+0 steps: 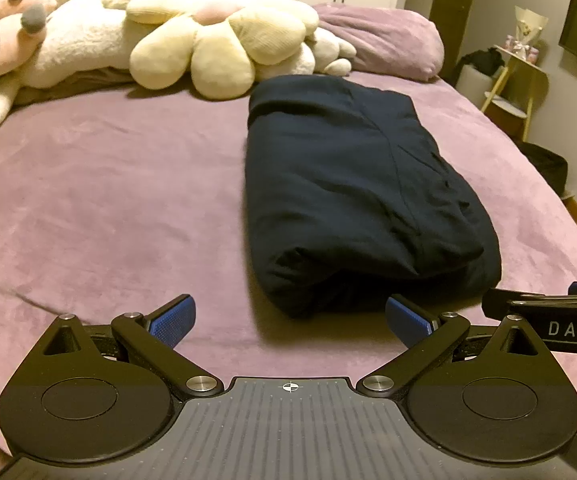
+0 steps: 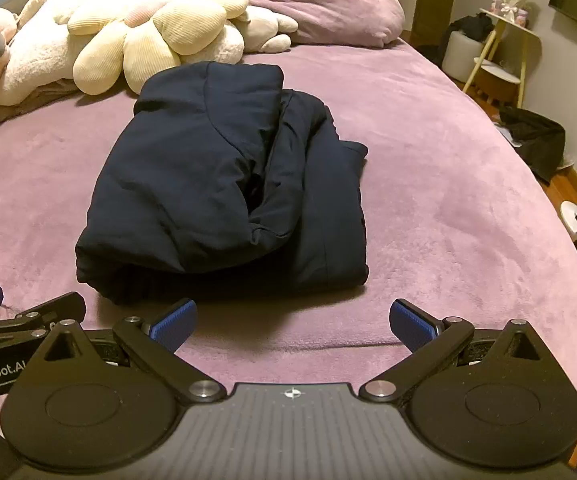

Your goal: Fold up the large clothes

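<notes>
Both grippers sit nearest the lens, low over the front of the bed. Left gripper (image 1: 290, 322): jaws spread wide, blue pads bare, nothing between them. Right gripper (image 2: 292, 326): jaws likewise spread wide and holding nothing. Each tool shows at the edge of the other's view, so they are side by side, close together.

Bed (image 1: 108, 200): covered by a purple fleece blanket, largely smooth, with a small crease near the front left in the left wrist view.

Plush toys (image 1: 128, 32): a pile of white, cream and pink soft toys runs along the head of the bed, including a cream flower cushion (image 1: 216, 44). A purple pillow (image 1: 384, 40) lies beside them to the right.

Jacket (image 2: 224, 184): dark navy, folded into a thick, roughly rectangular bundle, lying flat on the blanket in the middle of the bed. Its near edge is just ahead of both grippers, not touching either. Its far end lies close to the flower cushion. Upper layer sits slightly askew on the lower, which shows along the right side.

Side table (image 2: 500, 52): stands off the bed at the right, by the wall.
</notes>
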Tool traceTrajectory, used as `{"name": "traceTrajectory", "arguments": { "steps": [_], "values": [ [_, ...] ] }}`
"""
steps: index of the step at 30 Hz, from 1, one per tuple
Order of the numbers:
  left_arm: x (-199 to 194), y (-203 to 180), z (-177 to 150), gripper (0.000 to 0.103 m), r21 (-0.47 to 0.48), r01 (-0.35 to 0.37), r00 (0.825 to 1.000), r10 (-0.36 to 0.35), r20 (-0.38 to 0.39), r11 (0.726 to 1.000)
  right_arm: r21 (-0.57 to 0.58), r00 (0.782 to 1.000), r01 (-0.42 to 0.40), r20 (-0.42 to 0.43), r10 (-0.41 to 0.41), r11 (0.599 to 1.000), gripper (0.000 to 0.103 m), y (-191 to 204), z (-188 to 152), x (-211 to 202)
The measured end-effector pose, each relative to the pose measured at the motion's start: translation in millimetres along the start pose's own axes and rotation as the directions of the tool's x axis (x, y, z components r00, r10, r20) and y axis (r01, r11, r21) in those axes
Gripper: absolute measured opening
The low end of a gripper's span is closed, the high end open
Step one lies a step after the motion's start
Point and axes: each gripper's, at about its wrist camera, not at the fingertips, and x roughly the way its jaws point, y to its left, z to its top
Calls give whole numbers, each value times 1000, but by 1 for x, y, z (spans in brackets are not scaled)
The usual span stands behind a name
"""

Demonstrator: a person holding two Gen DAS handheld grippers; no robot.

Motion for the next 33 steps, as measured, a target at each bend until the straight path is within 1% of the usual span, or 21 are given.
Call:
{"name": "traceTrajectory", "arguments": {
  "steps": [33],
  "values": [
    [0, -1, 2, 103, 28, -14, 1000, 14, -11, 1000, 12, 1000, -4, 0, 4, 1000, 102, -2, -1, -3]
  ]
}}
